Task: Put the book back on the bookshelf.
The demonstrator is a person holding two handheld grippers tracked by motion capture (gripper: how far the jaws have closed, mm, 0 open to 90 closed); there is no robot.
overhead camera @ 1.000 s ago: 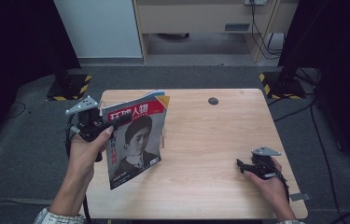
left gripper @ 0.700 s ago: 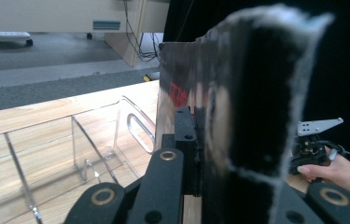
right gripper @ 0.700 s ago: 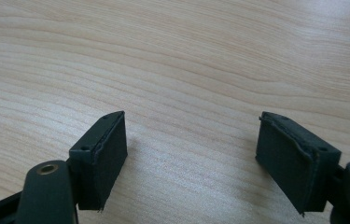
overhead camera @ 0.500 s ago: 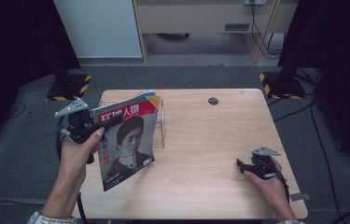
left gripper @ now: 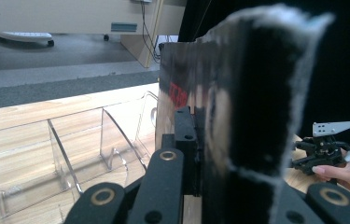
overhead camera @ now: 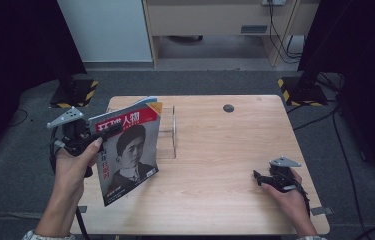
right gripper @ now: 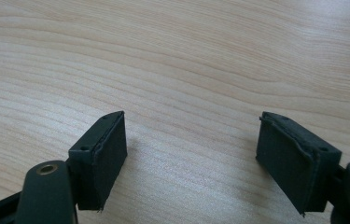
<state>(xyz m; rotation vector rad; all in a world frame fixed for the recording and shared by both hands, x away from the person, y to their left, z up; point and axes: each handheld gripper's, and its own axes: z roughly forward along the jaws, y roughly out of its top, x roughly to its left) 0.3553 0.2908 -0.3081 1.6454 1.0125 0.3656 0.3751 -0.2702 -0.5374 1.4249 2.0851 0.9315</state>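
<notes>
A light wooden bench [overhead camera: 225, 165] stands on grey carpet, with pale cabinets behind it and dark stands with yellow-and-black striped feet at either side. Toward the bench's far left sits a clear acrylic rack [overhead camera: 167, 132] with upright dividers; in the left gripper view its slots [left gripper: 84, 144] stand empty just beside the jaws. The left gripper [overhead camera: 106, 134], held in the person's left hand [overhead camera: 72, 165] at the bench's left edge, is clamped on the top left edge of a magazine [overhead camera: 127, 150], which has a red title band and a portrait on its cover. The magazine hangs tilted above the bench's near-left part, its upper corner overlapping the rack in the high view, its lower corner down near the bench's front. In the left gripper view the magazine [left gripper: 252, 121] is a dark blurred sheet pinched between the jaws. The right gripper [overhead camera: 257, 177] rests low on the bench's near-right part in the person's right hand [overhead camera: 290, 200], its jaws apart with bare wood between them [right gripper: 191, 154], well apart from the magazine.
</notes>
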